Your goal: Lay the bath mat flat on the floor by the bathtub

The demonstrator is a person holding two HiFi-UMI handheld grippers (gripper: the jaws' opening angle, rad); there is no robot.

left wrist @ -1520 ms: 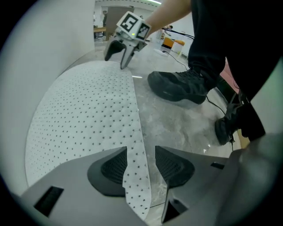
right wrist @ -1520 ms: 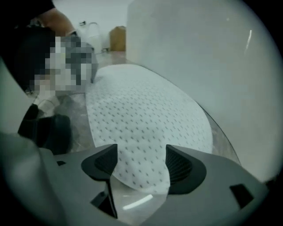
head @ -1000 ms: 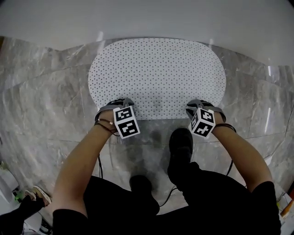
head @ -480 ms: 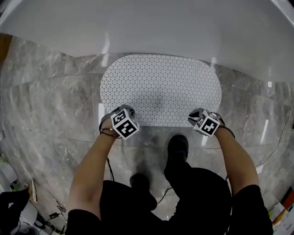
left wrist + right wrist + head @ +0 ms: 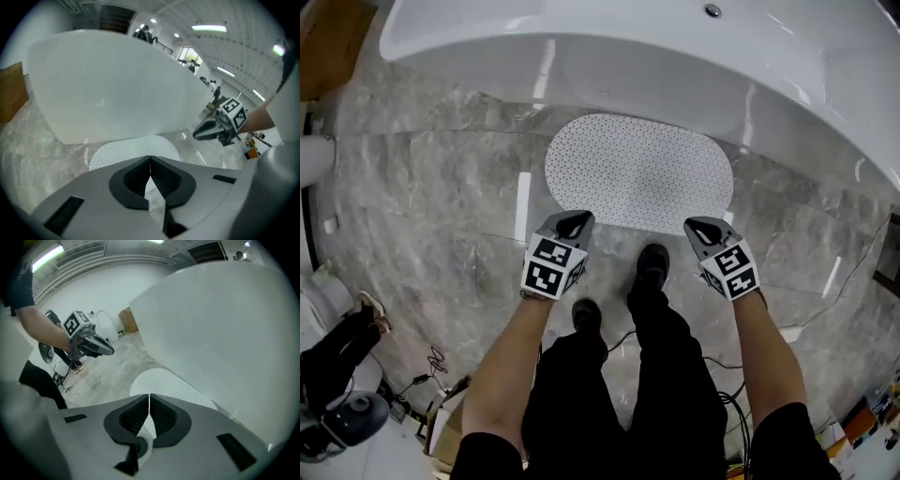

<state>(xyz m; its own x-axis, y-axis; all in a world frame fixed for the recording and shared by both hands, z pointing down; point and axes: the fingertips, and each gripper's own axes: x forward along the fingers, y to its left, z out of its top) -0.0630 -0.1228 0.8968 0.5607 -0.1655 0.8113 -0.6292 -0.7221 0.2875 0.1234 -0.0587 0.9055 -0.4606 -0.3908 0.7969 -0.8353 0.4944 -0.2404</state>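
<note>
The mat (image 5: pixel 639 173), a white dotted oval, lies flat on the grey marble floor (image 5: pixel 441 187). Its far long edge is just beside the wall of the white tub (image 5: pixel 675 66), and no fold or lifted corner shows.

The left gripper (image 5: pixel 575 221) and right gripper (image 5: pixel 703 231) are both held up in the air on the near side of the mat, well apart from it, pointing down and forward toward it. The left jaws are closed tip to tip with nothing between them; only floor and mat show beyond them. The right jaws have just been closing and now meet as well, also empty.

The person's black shoes (image 5: pixel 652 265) stand on the floor near the mat's near edge, between the two grippers in the head view.
</note>
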